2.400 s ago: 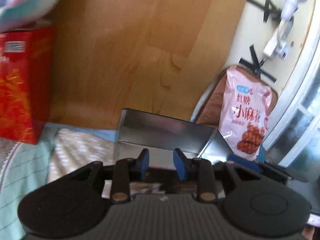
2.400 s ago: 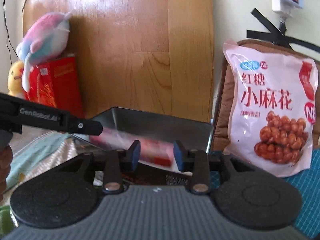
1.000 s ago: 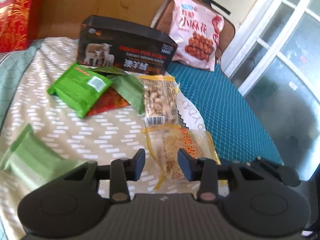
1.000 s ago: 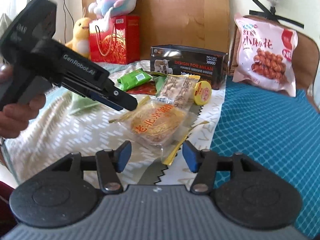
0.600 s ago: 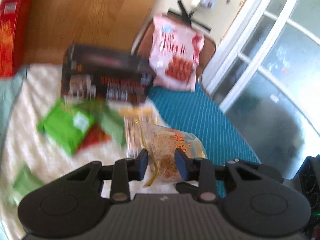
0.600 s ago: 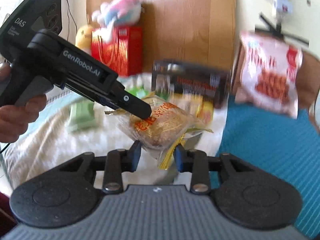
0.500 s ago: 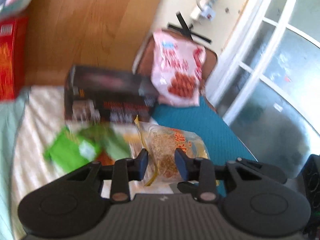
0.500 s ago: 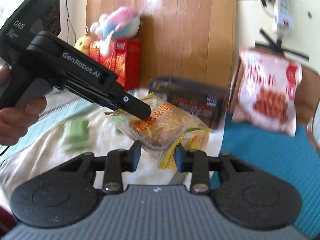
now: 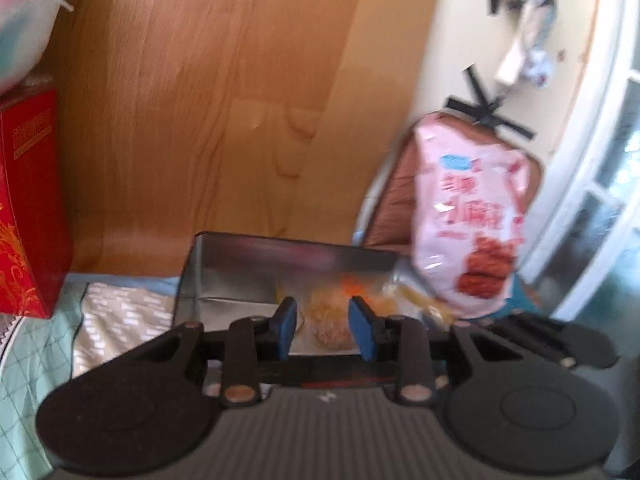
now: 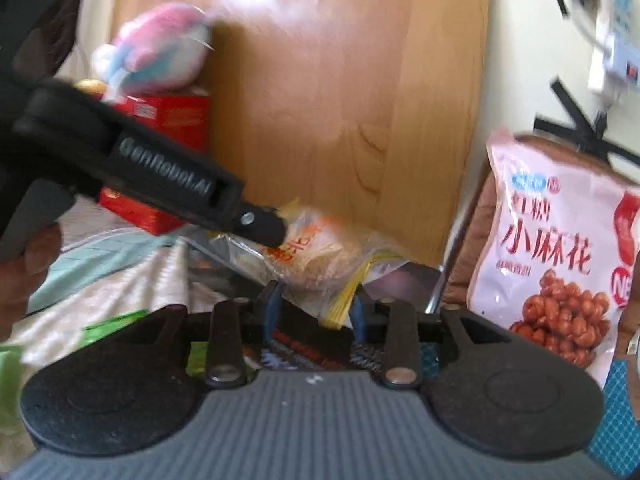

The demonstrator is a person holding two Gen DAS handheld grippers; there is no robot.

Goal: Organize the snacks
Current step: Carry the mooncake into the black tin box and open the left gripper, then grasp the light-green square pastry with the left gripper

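Far left, on the bed (image 9: 120, 312): red box (image 9: 28, 216), gold lettering blurred, soft toy (image 10: 156, 52) on top. Centre, at the wooden headboard (image 9: 208, 120): open tin (image 9: 280, 264) with a shiny inside, contents hidden by the clear snack packet (image 10: 320, 256) held above it. Orange print on the packet too smeared to read. Left gripper (image 10: 260, 228), marked "GenRobot.AI", clamped on the packet's left edge. Right gripper (image 10: 316, 312) astride the yellow-striped lower end, jaws easing apart, pads not pressing it. Right, leaning on a brown cushion (image 10: 472, 256): pink bag (image 10: 560, 272) printed "小麻花", with a picture of fried twists.
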